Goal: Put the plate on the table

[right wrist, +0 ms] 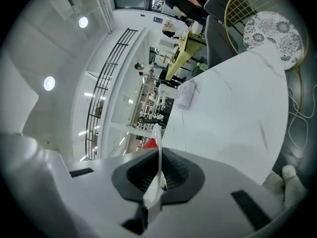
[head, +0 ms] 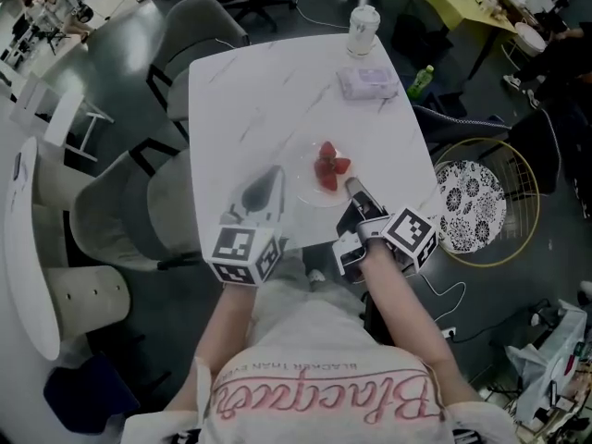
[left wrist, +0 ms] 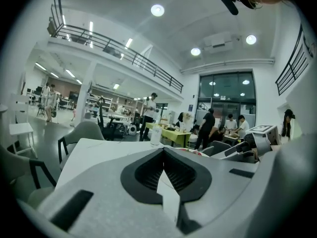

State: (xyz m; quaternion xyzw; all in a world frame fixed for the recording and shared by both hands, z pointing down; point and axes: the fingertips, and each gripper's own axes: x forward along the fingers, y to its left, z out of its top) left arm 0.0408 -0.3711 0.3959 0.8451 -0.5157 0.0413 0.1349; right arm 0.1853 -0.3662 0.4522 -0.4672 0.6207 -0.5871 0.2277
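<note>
A clear glass plate (head: 309, 189) with red strawberries (head: 328, 167) sits low over the near middle of the white marble table (head: 268, 91); I cannot tell whether it touches the top. My right gripper (head: 354, 189) is shut on the plate's near right rim. In the right gripper view the thin plate edge (right wrist: 158, 143) runs up between the jaws of the right gripper (right wrist: 157, 180), with a strawberry (right wrist: 151, 144) behind it. My left gripper (head: 268, 181) is shut on nothing, just left of the plate and apart from it. The left gripper (left wrist: 166, 180) sees the plate (left wrist: 190, 151) to its right.
A lidded cup (head: 363, 30) and a purple pack (head: 367, 82) stand at the table's far right. Grey chairs (head: 185, 35) (head: 120, 211) line the left side. A wire chair with a patterned cushion (head: 472, 202) stands right of the table. People are at desks (left wrist: 218, 128) in the background.
</note>
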